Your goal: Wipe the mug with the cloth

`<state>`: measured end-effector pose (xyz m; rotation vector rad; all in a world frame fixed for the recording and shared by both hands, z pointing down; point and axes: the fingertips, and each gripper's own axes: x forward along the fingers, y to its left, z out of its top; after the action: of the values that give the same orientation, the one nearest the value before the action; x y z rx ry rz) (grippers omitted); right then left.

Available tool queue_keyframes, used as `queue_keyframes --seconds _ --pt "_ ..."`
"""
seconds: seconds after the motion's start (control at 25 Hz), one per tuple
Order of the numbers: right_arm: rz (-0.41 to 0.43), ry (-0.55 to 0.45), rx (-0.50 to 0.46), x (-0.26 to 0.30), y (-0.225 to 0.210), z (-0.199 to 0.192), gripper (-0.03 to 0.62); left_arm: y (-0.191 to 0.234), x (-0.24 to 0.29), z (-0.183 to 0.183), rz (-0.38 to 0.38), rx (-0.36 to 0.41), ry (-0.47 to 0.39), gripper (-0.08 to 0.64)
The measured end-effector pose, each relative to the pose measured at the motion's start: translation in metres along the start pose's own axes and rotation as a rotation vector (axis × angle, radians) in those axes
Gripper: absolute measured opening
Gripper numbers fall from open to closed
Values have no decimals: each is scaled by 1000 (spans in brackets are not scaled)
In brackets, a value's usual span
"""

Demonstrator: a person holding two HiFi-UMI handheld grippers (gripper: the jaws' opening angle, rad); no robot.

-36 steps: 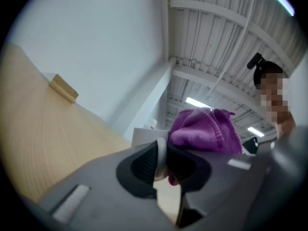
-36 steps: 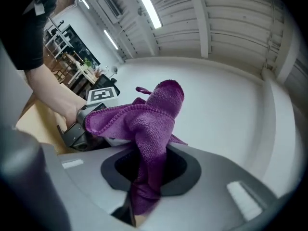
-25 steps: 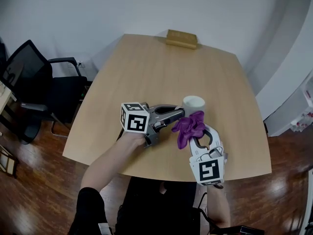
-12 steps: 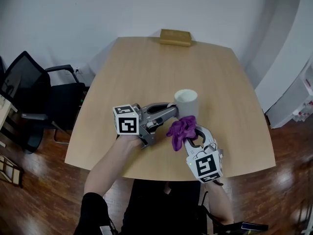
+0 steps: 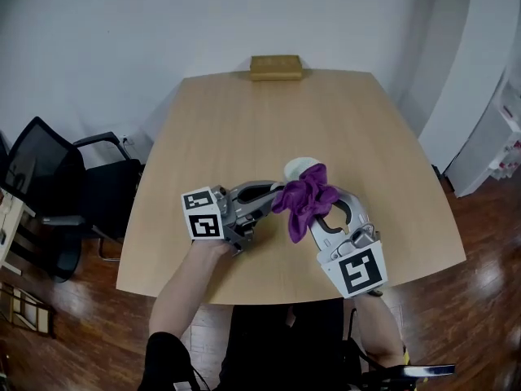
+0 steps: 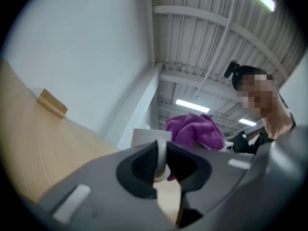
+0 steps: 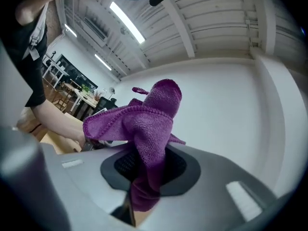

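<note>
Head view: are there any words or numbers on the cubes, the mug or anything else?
No words or numbers can be read anywhere.
left marker cube and right marker cube: only black-and-white square patterns, no letters.
mug, cloth, tan block: plain, no print shows.

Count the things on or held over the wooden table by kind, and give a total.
White ceramic mug: 1
Purple towelling cloth: 1
Tan rectangular block: 1
Grey two-jaw grippers: 2, left gripper and right gripper
Total: 5
</note>
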<state>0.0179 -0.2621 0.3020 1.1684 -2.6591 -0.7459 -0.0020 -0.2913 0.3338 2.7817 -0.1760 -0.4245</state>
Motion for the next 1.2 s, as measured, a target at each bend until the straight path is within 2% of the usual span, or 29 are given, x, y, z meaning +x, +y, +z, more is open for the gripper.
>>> queue_keyframes --seconds 0.12,0.24,0.36,0.44,0.52,0.6,0.72,0.8,0.88,1.04,1.12,1.2 --pt "4 47 90 -9 12 -33 83 4 -7 9 -4 -19 -41 72" --pt "1 144 160 -19 14 -75 83 7 -14 15 2 -8 -64 73" --pt "-32 165 193 -33 -1 -86 83 7 -16 20 -10 -7 -85 66" --pt "-47 87 180 -36 -12 -60 83 6 -16 19 -12 13 -77 66" --pt "-51 -21 159 -32 -15 -15 83 5 -14 16 -13 40 -52 66" --pt "-40 -88 97 -24 -12 21 83 1 -10 12 -21 63 -30 66" --pt "8 -18 -30 -11 8 20 83 -9 -6 12 -57 79 -43 66" --pt "36 14 -64 -9 22 3 83 -14 -7 16 -82 79 -76 67" --pt "48 31 -20 -15 29 -19 83 -16 -10 21 -84 91 -91 71" --pt "29 131 157 -24 20 -70 83 -11 -15 26 -65 126 -81 69" --pt "-1 80 244 -33 0 -63 83 -13 -14 28 -76 139 -78 66" --pt "-11 -51 303 -42 -23 -34 83 -16 -13 27 -94 161 -67 66"
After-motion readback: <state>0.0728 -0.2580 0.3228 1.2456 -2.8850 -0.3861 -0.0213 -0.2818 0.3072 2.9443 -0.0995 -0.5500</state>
